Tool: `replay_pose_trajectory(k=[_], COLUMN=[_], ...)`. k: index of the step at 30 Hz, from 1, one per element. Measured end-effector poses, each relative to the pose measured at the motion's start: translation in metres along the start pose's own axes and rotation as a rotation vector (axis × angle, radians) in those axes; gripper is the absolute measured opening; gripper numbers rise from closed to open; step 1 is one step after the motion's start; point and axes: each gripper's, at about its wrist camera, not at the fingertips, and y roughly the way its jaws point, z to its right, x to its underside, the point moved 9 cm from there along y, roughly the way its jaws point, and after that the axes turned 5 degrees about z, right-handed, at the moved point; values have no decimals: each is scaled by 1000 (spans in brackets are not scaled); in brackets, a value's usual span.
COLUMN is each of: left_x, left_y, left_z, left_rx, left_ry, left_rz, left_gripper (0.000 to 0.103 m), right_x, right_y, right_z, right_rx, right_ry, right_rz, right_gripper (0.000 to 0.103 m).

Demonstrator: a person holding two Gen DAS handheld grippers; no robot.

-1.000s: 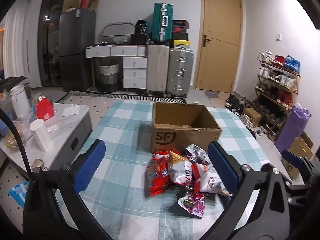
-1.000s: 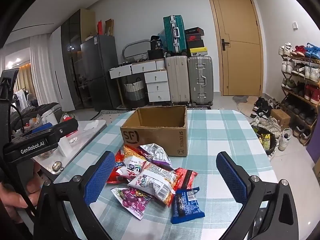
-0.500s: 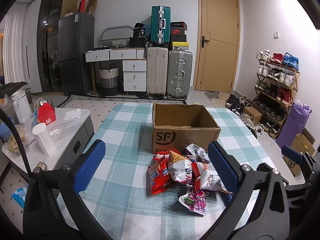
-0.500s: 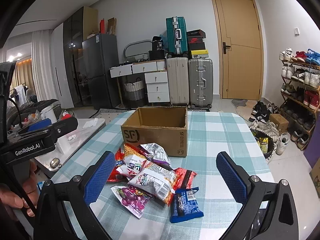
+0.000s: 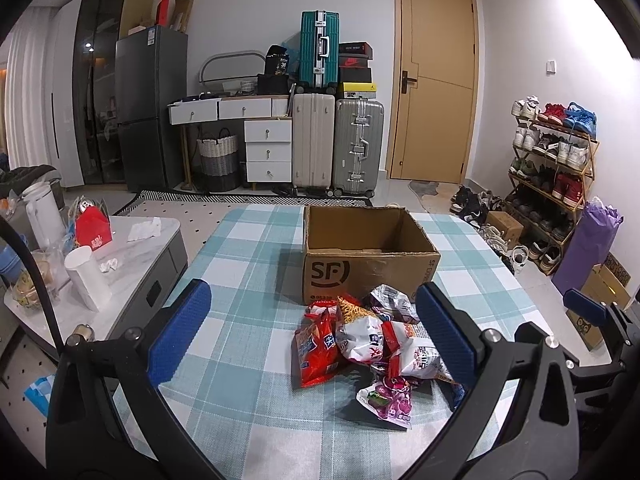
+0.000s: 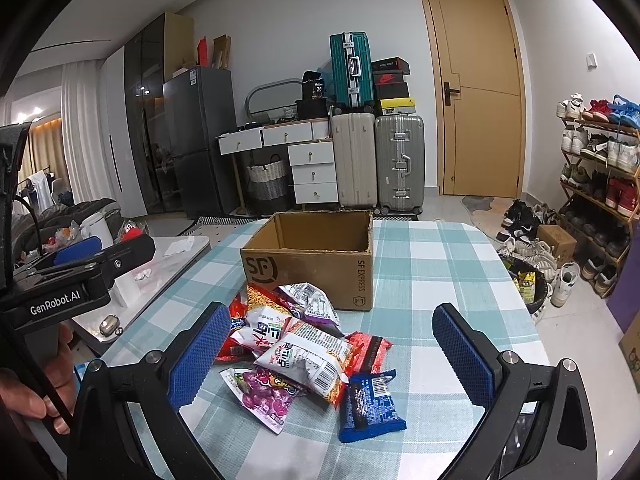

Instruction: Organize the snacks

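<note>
An open brown cardboard box [image 5: 368, 256] [image 6: 316, 264] stands on a teal checked tablecloth [image 5: 248, 320] [image 6: 432, 272]. In front of it lies a heap of snack bags: a red bag [image 5: 318, 348], white bags [image 5: 360, 338] [image 6: 308, 360], a purple candy bag [image 5: 386, 396] [image 6: 260, 394] and a dark blue packet [image 6: 370, 408]. My left gripper [image 5: 314, 332] hovers above the table short of the heap, open and holding nothing. Wide open too, my right gripper [image 6: 332, 354] frames the heap from the near side.
A low marble-topped side table [image 5: 132, 256] with a kettle, cups and a red box stands left of the table. Right of it are a shoe rack [image 5: 552, 176] and shoes on the floor. Suitcases [image 5: 336, 148], drawers and a fridge line the far wall.
Both views have shifted only slightly; the box and snacks sit a touch lower in the left wrist view. Both grippers stay open and the snacks have not moved.
</note>
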Motion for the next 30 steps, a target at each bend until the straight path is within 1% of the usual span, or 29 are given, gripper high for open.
replay_pose_trajectory(k=[30], left_x=[4], left_y=[-3], left_z=[3], left_rx=[9], left_ry=[5], left_rz=[-8], left_gripper=[102], right_x=[2], right_y=[0], right_z=[-1], right_rx=[2], right_ry=[5], right_rz=[3], right_gripper=[103])
